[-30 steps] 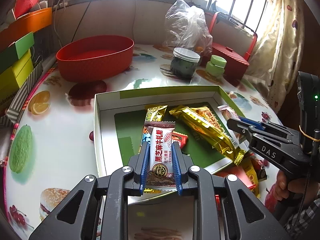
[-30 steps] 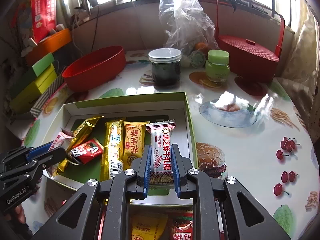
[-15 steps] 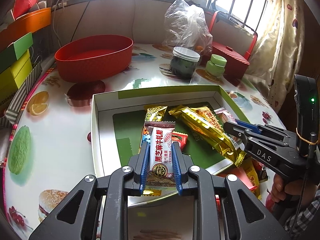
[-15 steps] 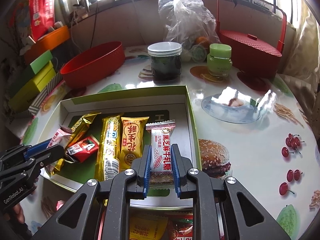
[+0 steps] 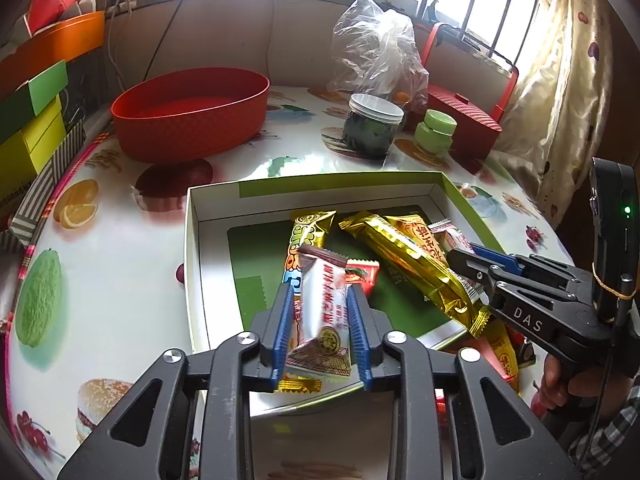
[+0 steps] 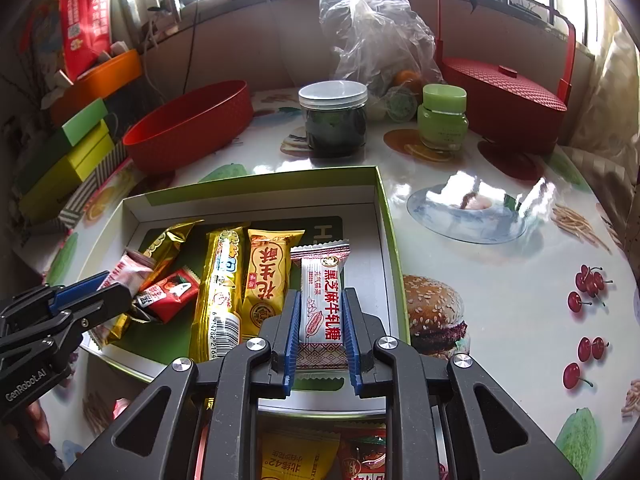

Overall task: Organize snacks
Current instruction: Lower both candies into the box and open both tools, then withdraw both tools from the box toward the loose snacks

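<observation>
The left tool (image 5: 320, 320) points down over the near edge of an open green box (image 5: 192, 240) on the worktop (image 5: 120, 280), and its blue pads (image 5: 282, 328) are spreading apart. A white candy bar (image 5: 324, 312) with a brown end lies tilted between them, no longer square to the pads, over a yellow wrapper (image 5: 308, 228) and a small red packet (image 5: 362, 276) inside the box. The right tool (image 6: 320, 328) is clamped on a second white candy bar (image 6: 320, 300), which stands straight between its pads and reaches forward over the right side of the box (image 6: 384, 208), just right of a yellow peanut bar (image 6: 266, 276) and a long gold bar (image 6: 222, 284). In the left view the right tool (image 5: 464, 260) comes in from the right over the box's near right corner, beside a gold packet (image 5: 412, 264). In the right view the left tool (image 6: 108, 292) comes in from the left, its tip over a pink wrapper (image 6: 128, 272). Beyond the box stand a red oval tub (image 5: 192, 116), a dark jar with a white lid (image 6: 334, 120), a small green jar (image 6: 442, 120), a clear plastic bag (image 6: 376, 32) and a red basket with a handle (image 6: 504, 92).
</observation>
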A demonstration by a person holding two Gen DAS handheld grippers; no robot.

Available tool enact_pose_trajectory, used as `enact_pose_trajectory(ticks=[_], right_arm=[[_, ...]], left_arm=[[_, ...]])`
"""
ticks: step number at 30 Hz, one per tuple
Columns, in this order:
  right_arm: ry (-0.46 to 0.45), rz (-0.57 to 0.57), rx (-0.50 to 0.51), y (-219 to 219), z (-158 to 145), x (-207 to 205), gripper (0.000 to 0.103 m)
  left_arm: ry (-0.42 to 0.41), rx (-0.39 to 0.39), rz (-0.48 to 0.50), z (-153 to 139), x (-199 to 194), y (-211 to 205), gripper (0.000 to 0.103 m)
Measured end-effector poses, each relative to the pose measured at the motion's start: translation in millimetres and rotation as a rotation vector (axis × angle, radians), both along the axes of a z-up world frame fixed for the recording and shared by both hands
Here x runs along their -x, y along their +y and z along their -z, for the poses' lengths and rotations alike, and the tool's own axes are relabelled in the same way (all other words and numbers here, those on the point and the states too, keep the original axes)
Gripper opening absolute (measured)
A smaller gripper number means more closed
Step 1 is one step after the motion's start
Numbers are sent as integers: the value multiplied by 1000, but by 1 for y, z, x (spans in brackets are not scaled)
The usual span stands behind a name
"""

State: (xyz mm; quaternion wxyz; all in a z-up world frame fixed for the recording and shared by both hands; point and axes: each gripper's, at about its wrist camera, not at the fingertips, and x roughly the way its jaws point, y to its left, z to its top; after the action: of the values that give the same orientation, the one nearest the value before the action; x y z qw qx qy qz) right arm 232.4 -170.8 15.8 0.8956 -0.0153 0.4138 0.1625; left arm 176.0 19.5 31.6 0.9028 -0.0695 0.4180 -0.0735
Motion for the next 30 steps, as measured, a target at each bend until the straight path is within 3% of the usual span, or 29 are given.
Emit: enact_pose_trajectory(ticks=[10, 16, 18, 30], right_arm=[[-2, 3, -2, 0, -1, 2, 21], [-11, 14, 2, -1, -4, 6, 27], [-13, 20, 2, -2, -5, 8, 30], [-42, 39, -13, -9, -16, 26, 36]], left_arm=[[9, -3, -7, 2, 2, 1, 36], [3, -3, -3, 0, 5, 0, 37], [-3, -10, -8, -2, 9, -1, 42], [-32, -15, -10, -14, 33, -5, 43]])
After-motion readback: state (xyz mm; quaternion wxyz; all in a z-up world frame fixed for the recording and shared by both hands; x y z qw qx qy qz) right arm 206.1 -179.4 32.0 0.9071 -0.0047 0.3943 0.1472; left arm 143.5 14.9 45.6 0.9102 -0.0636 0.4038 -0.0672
